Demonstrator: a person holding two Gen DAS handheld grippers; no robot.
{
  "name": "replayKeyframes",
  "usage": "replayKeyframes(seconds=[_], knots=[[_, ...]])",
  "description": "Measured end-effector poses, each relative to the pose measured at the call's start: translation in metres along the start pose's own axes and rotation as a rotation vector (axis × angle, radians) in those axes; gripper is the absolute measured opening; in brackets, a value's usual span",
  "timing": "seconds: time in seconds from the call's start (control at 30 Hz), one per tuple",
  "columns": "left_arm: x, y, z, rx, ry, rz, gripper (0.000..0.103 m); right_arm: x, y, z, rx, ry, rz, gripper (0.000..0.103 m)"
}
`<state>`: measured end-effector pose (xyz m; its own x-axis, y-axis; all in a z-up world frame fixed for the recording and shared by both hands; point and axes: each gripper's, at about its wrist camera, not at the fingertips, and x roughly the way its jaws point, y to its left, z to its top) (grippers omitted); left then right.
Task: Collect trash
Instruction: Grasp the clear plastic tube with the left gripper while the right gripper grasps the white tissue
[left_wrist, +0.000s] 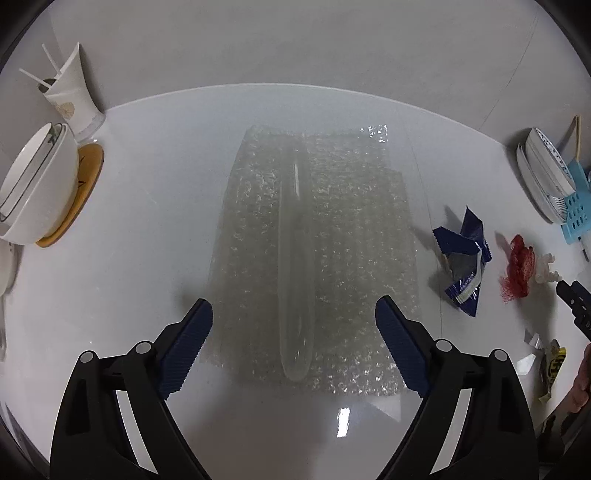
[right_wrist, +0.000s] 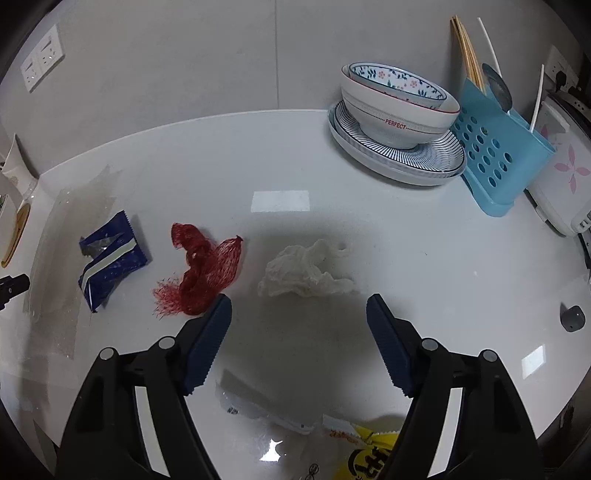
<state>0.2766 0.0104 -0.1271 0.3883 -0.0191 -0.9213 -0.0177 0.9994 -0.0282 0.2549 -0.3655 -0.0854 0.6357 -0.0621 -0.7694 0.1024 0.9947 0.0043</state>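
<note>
Two grippers are held tilted steeply down over a glossy white table (left_wrist: 129, 229), each with its blue-padded jaws spread wide and nothing caught between them. The left gripper (left_wrist: 293, 317) is poised above a sheet of bubble wrap (left_wrist: 332, 240), which lies flat directly ahead of and beneath the gap between its jaws; a raised fold is seen running along the sheet's middle, straight out from the jaws. No contact between the pads and the sheet can be made out. Off to that gripper's right, a crumpled blue wrapper (left_wrist: 461, 258) and a red mesh net (left_wrist: 519, 266) are lying on the table, and at the far left a white bowl (left_wrist: 40, 184) is stood on a yellow coaster (left_wrist: 85, 184), with a paper cup (left_wrist: 72, 92) behind it.

The right gripper (right_wrist: 299, 312) is aimed at a crumpled white tissue (right_wrist: 306, 273), which is found just ahead of its fingertips and apart from them. The red net is seen just beside the tip of its left finger (right_wrist: 207, 347), and the blue wrapper further left. A clear plastic bag (right_wrist: 258, 410) and a yellow packet (right_wrist: 369, 454) are lying below the jaws, close to the camera. Stacked bowls (right_wrist: 399, 107) on a striped plate (right_wrist: 399, 162) and a blue rack (right_wrist: 495, 147) are set well beyond, at the far right
</note>
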Motion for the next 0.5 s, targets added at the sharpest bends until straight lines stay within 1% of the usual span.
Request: replayKeyframes(seconds=[0.1,0.17,0.2,0.23,0.3,0.37,0.43,0.47,0.5], knots=[[0.016,0.0,0.009,-0.001,0.022,0.02,0.085,0.013,-0.004,0.012,0.027,0.021,-0.002,0.06],[0.023,-0.001,0.014,0.006,0.03,0.029,0.085,0.02,-0.007,0.019,0.046,0.036,0.003,0.057],[0.026,0.0,0.015,0.004,0.033,0.035,0.084,0.024,-0.007,0.022,0.053,0.043,0.004,0.054],[0.029,0.001,0.017,0.001,0.038,0.034,0.081,0.027,-0.007,0.024,0.055,0.049,0.007,0.052],[0.032,0.002,0.02,-0.004,0.049,0.032,0.078,0.034,-0.007,0.028,0.057,0.067,0.007,0.051],[0.036,0.0,0.022,0.002,0.06,0.031,0.071,0.039,-0.006,0.03,0.057,0.079,0.004,0.049],[0.039,-0.003,0.023,0.012,0.074,0.033,0.06,0.044,-0.006,0.031,0.059,0.094,0.0,0.043],[0.041,-0.004,0.023,0.016,0.083,0.031,0.057,0.046,-0.006,0.031,0.06,0.103,-0.003,0.042],[0.042,-0.005,0.023,0.017,0.09,0.028,0.05,0.049,-0.006,0.031,0.06,0.111,-0.004,0.04]])
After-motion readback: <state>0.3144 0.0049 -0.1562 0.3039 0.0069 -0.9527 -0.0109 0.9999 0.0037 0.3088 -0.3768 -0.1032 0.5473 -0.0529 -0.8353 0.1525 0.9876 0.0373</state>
